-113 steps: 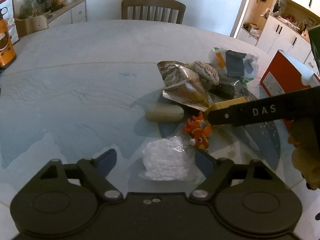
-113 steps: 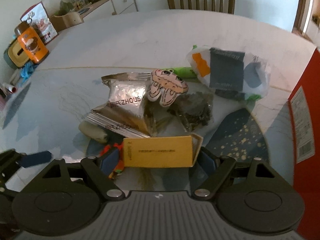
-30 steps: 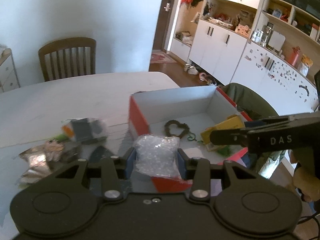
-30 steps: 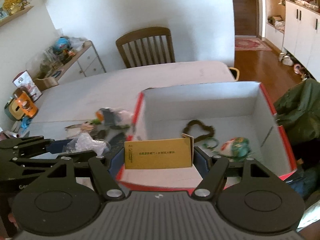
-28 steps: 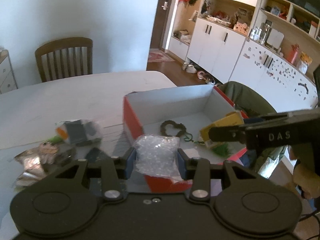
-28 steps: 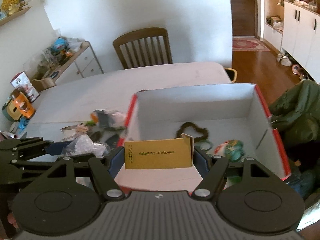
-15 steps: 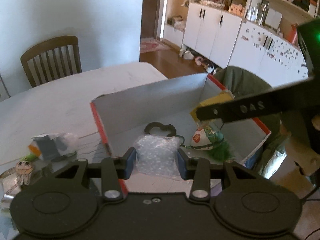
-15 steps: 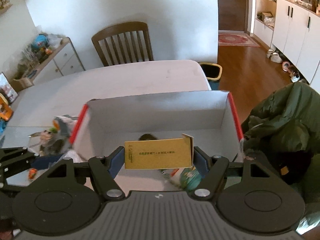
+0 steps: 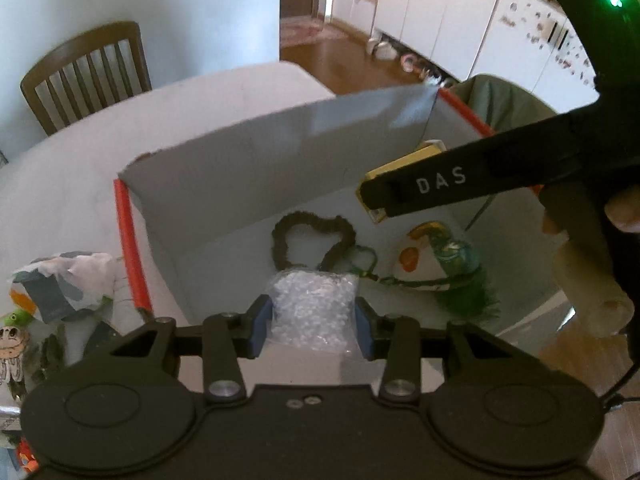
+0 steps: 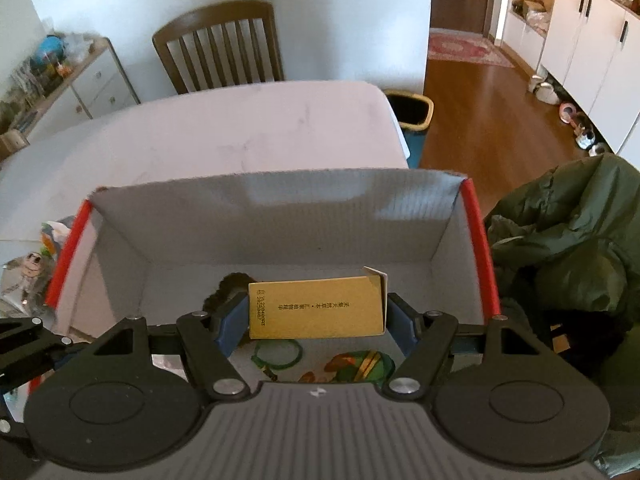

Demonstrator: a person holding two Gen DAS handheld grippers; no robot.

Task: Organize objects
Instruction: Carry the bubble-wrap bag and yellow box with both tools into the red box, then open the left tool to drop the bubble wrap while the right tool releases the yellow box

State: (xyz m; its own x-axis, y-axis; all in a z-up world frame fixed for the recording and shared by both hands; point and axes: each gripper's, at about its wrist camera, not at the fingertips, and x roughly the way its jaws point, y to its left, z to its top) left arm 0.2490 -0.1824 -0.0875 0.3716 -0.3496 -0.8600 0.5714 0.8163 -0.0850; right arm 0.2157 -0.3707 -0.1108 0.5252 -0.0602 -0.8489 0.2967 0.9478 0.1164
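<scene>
The clear plastic bag of small white pellets (image 9: 313,309) is judged light, soft and yielding; it is best taken across its middle, as it is now, since the film looks slippery. The flat yellow cardboard carton (image 10: 317,307) is judged light and stiff but crushable, with 1 end flap standing open; its 2 short ends are the sound places to hold.

The left gripper (image 9: 312,326) is closed to a narrow gap on the bag, both blue pads (image 9: 261,328) pressed into its sides. The bag is held above the near edge of the red-rimmed white cardboard box (image 9: 128,236). The right gripper (image 10: 318,318) is closed on the carton's ends and is held over the box interior.

Inside the box lie a dark looped fabric band (image 9: 314,236), a thin green ring (image 10: 278,354) and a printed green-and-white pouch (image 9: 436,260), though its exact nature cannot be told. Loose packets (image 9: 60,280) are seen on the white table (image 10: 240,128) outside the box.
</scene>
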